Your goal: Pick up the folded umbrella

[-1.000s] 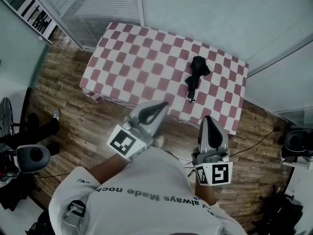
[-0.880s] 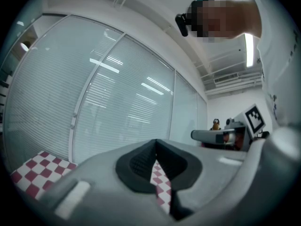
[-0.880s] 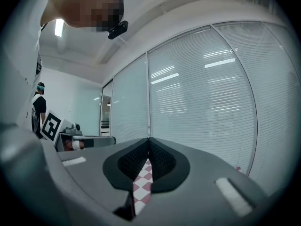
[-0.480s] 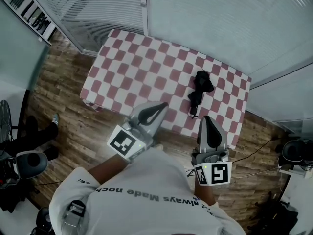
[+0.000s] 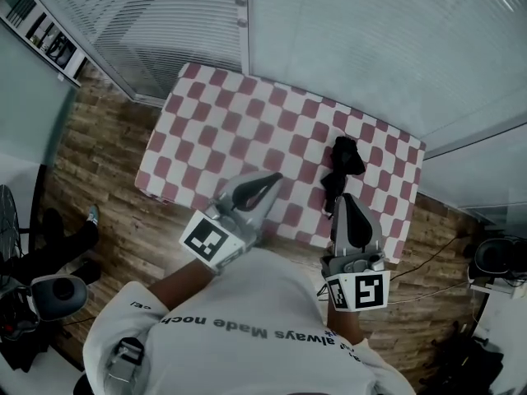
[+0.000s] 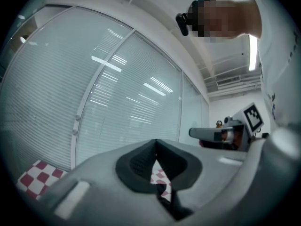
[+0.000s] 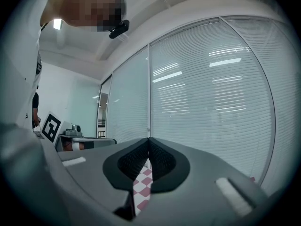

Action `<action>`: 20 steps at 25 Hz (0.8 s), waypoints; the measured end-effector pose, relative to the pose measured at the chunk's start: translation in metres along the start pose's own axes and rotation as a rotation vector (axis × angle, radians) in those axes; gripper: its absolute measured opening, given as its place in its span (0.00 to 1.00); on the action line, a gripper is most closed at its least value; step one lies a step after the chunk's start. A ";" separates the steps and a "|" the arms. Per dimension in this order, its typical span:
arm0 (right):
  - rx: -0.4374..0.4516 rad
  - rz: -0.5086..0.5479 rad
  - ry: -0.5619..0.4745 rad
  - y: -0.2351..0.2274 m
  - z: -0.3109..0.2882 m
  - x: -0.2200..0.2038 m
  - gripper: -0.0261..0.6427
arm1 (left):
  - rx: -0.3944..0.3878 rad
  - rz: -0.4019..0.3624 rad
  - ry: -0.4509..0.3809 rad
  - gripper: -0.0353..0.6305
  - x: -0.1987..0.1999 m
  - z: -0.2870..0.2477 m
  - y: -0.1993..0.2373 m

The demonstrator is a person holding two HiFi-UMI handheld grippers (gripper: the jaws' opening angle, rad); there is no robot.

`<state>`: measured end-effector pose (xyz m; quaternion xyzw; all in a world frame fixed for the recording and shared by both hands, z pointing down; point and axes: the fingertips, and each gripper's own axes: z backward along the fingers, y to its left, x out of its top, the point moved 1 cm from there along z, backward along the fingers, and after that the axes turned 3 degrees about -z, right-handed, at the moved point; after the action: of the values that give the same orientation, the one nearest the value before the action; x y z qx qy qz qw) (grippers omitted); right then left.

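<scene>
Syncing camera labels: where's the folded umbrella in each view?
Head view: folded umbrella right of centre on the checked tablecloth, just ahead of the right tool.
Left gripper view: not in it.
Right gripper view: not in it.
Shared landmark: the checked tablecloth, in all three.

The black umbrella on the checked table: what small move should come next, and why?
Probably open the right gripper: its jaws are together with nothing between them, and the folded umbrella lies untouched on the checked table just beyond its tip. Shut jaws cannot take it.
</scene>
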<state>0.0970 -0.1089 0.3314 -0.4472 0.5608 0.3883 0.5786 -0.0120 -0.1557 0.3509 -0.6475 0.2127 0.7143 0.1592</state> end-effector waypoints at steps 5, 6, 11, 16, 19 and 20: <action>-0.007 0.000 0.002 -0.002 -0.023 -0.004 0.04 | -0.003 0.029 0.017 0.06 -0.005 -0.008 0.023; -0.010 -0.002 0.002 -0.003 -0.027 -0.005 0.04 | -0.007 0.026 0.020 0.06 -0.007 -0.010 0.025; -0.015 -0.002 0.009 -0.004 -0.035 -0.007 0.04 | -0.013 0.023 0.029 0.06 -0.010 -0.012 0.034; -0.015 0.000 0.009 -0.015 -0.036 -0.004 0.04 | -0.010 0.030 0.040 0.06 -0.013 -0.022 0.031; -0.012 0.001 0.009 -0.024 -0.032 -0.002 0.04 | -0.009 0.030 0.038 0.06 -0.012 -0.031 0.025; -0.009 0.001 0.010 -0.028 -0.030 -0.002 0.04 | -0.007 0.028 0.028 0.06 -0.010 -0.035 0.023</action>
<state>0.1141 -0.1461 0.3361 -0.4515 0.5621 0.3890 0.5734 0.0077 -0.1926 0.3605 -0.6549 0.2216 0.7080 0.1438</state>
